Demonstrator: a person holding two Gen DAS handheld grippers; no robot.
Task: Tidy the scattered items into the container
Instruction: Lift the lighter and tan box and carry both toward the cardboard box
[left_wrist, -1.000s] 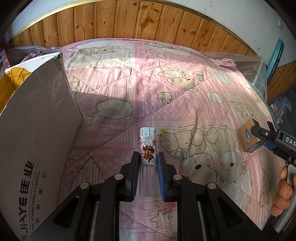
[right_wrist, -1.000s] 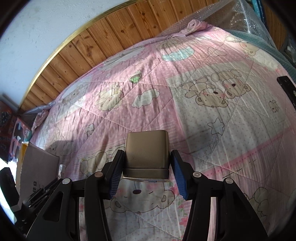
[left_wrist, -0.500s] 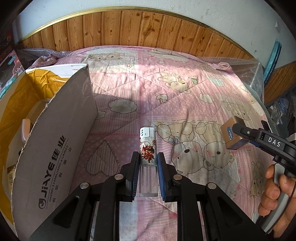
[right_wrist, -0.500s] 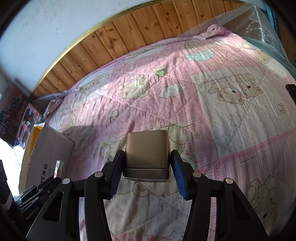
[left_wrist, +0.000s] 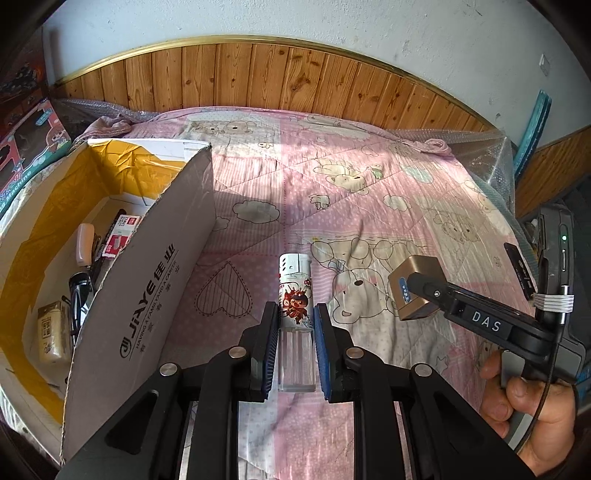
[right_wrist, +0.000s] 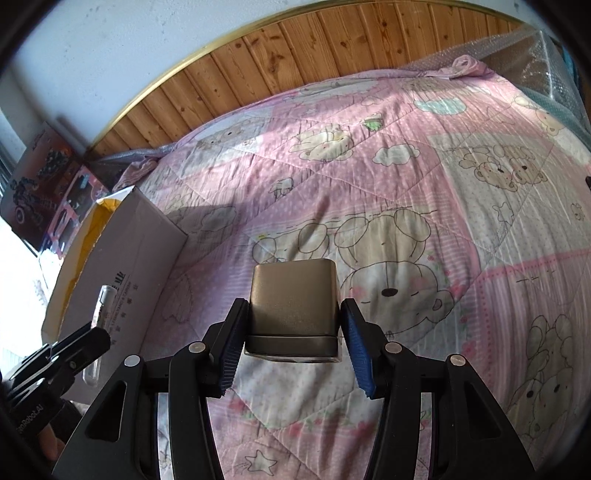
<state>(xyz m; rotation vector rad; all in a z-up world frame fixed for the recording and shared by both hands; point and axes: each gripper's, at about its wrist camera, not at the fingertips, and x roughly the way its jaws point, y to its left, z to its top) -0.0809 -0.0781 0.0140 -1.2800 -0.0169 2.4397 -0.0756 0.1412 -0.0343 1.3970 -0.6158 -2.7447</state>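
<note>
Left hand-held gripper (left_wrist: 295, 345) pinches a lighter (left_wrist: 295, 295) that points straight ahead, its long way running along the fingers. The open cardboard box (left_wrist: 147, 280) sits just to its left on the bed (left_wrist: 369, 177), so this hand is nearer. Some things already lie inside.

From the right wrist, the right hand-held gripper (right_wrist: 291, 336) squeezes a gold block (right_wrist: 293, 306). The box (right_wrist: 140, 236) is far off to its left, past the lighter (right_wrist: 99, 317).
</note>
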